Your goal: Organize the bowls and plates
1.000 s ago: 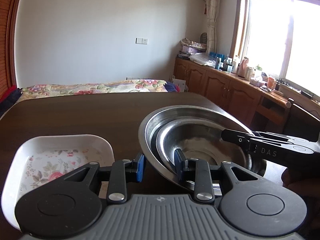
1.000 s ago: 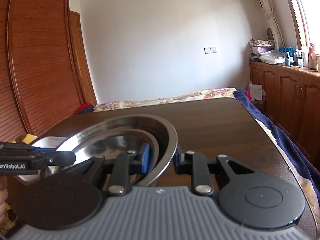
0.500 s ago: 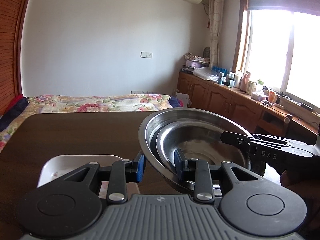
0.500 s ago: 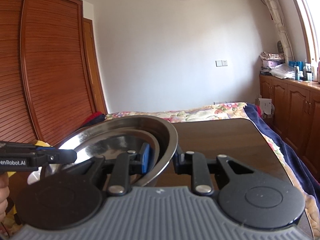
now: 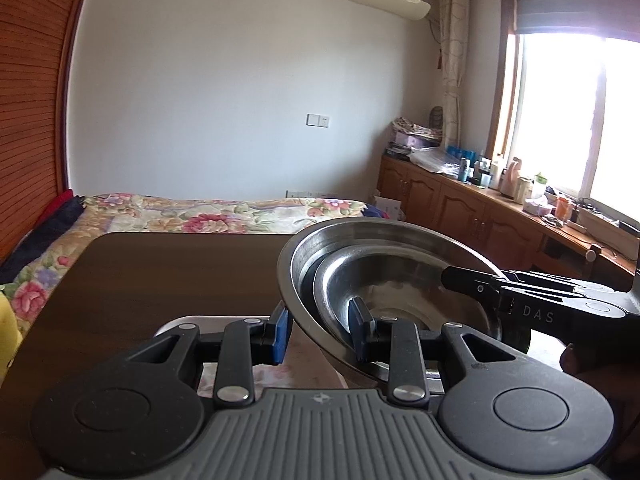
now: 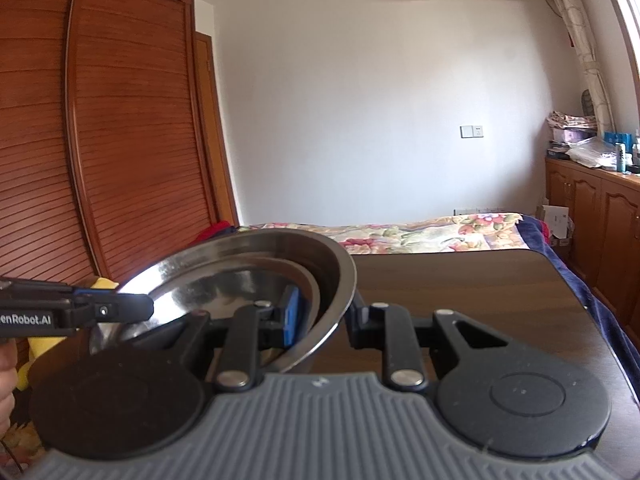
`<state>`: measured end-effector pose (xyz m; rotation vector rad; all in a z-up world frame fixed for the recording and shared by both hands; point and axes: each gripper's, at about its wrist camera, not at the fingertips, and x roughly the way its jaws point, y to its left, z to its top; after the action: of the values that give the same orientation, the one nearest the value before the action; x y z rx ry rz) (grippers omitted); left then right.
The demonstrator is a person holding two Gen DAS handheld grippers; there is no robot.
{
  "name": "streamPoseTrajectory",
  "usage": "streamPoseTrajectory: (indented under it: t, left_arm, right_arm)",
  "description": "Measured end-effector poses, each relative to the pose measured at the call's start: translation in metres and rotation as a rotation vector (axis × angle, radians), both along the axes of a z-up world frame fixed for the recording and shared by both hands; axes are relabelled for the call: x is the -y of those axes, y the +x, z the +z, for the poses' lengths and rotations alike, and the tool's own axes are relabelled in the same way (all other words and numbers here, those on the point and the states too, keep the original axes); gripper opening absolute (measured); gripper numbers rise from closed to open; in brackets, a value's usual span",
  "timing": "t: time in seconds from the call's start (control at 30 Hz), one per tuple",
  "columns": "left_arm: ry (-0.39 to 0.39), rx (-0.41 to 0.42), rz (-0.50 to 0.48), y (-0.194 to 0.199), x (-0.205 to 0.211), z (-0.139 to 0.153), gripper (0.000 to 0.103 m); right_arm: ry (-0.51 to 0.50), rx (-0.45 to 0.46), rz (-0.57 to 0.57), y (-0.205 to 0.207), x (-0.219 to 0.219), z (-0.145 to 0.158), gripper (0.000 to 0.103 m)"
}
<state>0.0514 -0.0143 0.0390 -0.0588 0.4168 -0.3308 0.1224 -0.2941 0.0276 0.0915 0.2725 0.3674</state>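
Left tool [image 5: 320, 334] & right tool [image 6: 324, 318] each pinch the steel bowls [image 5: 384, 276] by opposite rims. Prob. light, stiff, slick; inner bowl may slide, so keep level.

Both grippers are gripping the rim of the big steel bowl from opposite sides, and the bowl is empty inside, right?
Not quite: the big steel bowl is not empty. A smaller steel bowl sits nested inside it, as the left wrist view shows. The rest holds: the left gripper and the right gripper each pinch the rim from opposite sides.
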Motion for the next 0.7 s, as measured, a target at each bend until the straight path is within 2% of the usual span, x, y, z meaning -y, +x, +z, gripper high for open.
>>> streamPoseTrajectory:
  t: [0.7]
  left_arm:
    - [0.010, -0.039, 0.110, -0.005, -0.053, -0.007, 0.033]
  right_arm:
    - [-0.038, -0.041, 0.104, 0.007, -0.061, -0.005, 0.027]
